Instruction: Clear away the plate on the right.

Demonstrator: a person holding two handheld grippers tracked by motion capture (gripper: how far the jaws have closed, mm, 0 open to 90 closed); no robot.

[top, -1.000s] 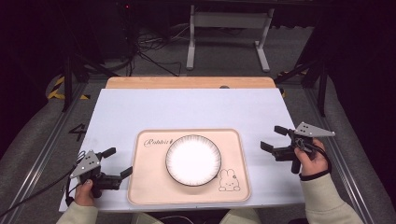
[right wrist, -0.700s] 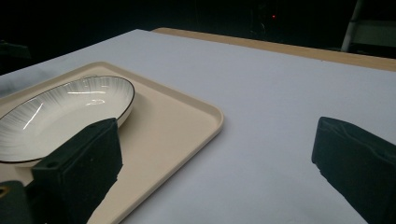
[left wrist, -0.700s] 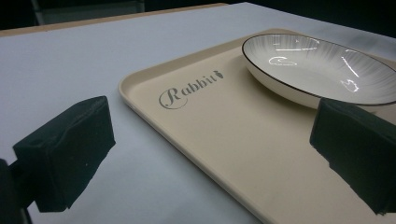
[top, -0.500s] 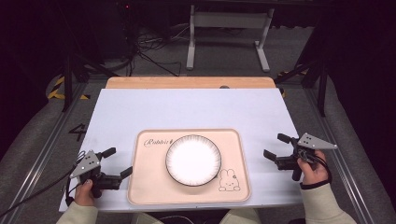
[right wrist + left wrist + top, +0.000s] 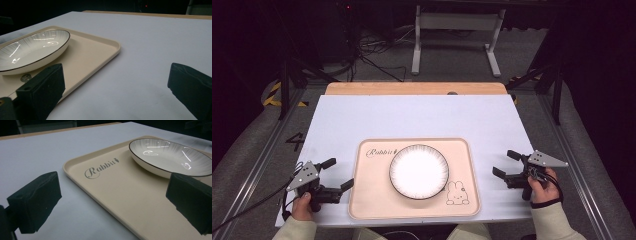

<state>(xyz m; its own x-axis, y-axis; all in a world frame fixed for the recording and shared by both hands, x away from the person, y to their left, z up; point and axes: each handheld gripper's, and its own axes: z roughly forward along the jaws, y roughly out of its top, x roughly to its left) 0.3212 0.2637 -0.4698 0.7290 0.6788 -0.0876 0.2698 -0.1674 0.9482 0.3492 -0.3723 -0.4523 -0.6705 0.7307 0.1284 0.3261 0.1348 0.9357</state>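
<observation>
A white plate with a dark rim [image 5: 419, 171] [image 5: 170, 157] [image 5: 30, 51] sits in the middle of a beige tray [image 5: 372, 200] [image 5: 120, 192] [image 5: 97, 50] printed with "Rabbit" and a small rabbit drawing. My left gripper [image 5: 337, 175] [image 5: 112, 205] rests low at the tray's left edge, open, with nothing between its jaws. At the tray's right side, above the white table cover, my right gripper [image 5: 507, 163] [image 5: 115, 92] stands open and holds nothing.
The white cover [image 5: 422, 117] spreads over the table, with a wooden strip [image 5: 412, 88] along its far edge. Behind the table are a metal stand [image 5: 457, 30] and cables on a dark floor. Metal rails [image 5: 257, 165] run along both sides.
My right gripper has moved down and toward the near edge of the table, settling lower beside the tray. The left gripper, the tray and the plate have stayed put.
</observation>
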